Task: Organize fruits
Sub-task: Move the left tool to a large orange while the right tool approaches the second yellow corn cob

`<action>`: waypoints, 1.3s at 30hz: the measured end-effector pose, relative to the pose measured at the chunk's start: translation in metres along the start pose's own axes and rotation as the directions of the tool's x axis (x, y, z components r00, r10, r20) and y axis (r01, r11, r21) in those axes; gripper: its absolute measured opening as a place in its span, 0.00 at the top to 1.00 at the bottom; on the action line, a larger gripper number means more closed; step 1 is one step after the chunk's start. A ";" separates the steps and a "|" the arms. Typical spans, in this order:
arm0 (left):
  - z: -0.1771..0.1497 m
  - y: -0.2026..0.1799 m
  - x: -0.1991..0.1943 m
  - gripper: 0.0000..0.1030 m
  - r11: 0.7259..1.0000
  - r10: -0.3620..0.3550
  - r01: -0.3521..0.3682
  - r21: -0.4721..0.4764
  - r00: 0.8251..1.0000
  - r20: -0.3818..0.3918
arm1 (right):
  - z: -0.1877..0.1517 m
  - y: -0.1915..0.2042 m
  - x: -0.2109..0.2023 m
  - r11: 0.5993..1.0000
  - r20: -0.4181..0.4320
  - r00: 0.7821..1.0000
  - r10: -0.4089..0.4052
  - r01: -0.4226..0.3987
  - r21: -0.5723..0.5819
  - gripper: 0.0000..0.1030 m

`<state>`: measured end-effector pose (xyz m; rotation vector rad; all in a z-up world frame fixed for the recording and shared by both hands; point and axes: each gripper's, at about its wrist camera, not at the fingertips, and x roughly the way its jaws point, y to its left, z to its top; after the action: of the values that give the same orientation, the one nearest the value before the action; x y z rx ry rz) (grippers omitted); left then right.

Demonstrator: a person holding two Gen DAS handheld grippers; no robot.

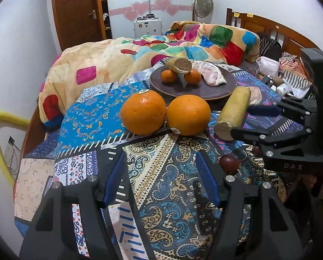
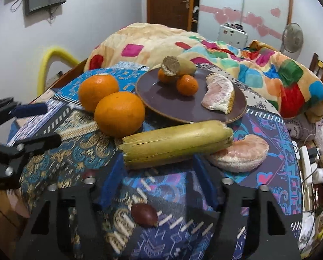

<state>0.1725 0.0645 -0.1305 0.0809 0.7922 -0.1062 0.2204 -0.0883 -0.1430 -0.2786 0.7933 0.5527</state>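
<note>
Approach step, nothing gripped. Right gripper point(image 2: 154, 173) jaws apart, empty, its tips at the sugarcane piece point(image 2: 174, 144) beside the plate's point(image 2: 161, 99) near rim. Left gripper point(image 1: 159, 173) likewise apart, short of 2 oranges point(image 1: 143, 112). Next: close on cane, lift onto the plate.

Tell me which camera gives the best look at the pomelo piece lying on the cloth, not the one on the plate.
The right wrist view: the pomelo piece shows nearly whole, beside the cane's right end. In the left wrist view only a sliver peeks out behind the sugarcane piece.
</note>
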 end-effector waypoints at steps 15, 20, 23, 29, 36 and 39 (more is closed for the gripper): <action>0.021 -0.034 0.027 0.34 0.999 -0.038 0.038 0.003 0.999 -0.032 | -0.017 -0.038 -0.015 0.998 -0.018 1.000 -0.003 0.004 0.057 0.64; 0.030 -0.041 0.039 0.32 1.000 -0.018 0.019 0.010 0.999 -0.031 | -0.015 -0.043 -0.029 0.996 0.031 0.999 0.014 -0.016 0.082 0.64; 0.033 -0.039 0.046 0.31 1.000 -0.019 0.019 -0.004 0.999 -0.040 | -0.009 -0.042 -0.028 0.995 0.050 0.998 0.029 -0.034 0.097 0.64; 0.040 -0.032 0.060 0.31 0.997 -0.045 0.041 -0.067 0.997 -0.055 | -0.003 -0.044 -0.016 0.993 0.069 0.997 0.025 -0.033 0.111 0.64; 0.047 -0.036 0.065 0.31 0.996 -0.037 0.035 -0.078 0.999 -0.032 | -0.008 -0.058 -0.015 0.991 0.068 0.998 0.007 -0.016 0.129 0.50; 0.049 -0.036 0.069 0.31 0.997 -0.022 0.019 -0.077 0.999 -0.034 | -0.006 -0.067 -0.017 0.989 0.078 0.997 -0.004 -0.007 0.148 0.44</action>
<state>0.2506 0.0185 -0.1469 0.0023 0.8316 -0.0942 0.2450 -0.1519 -0.1324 -0.1194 0.7549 0.5002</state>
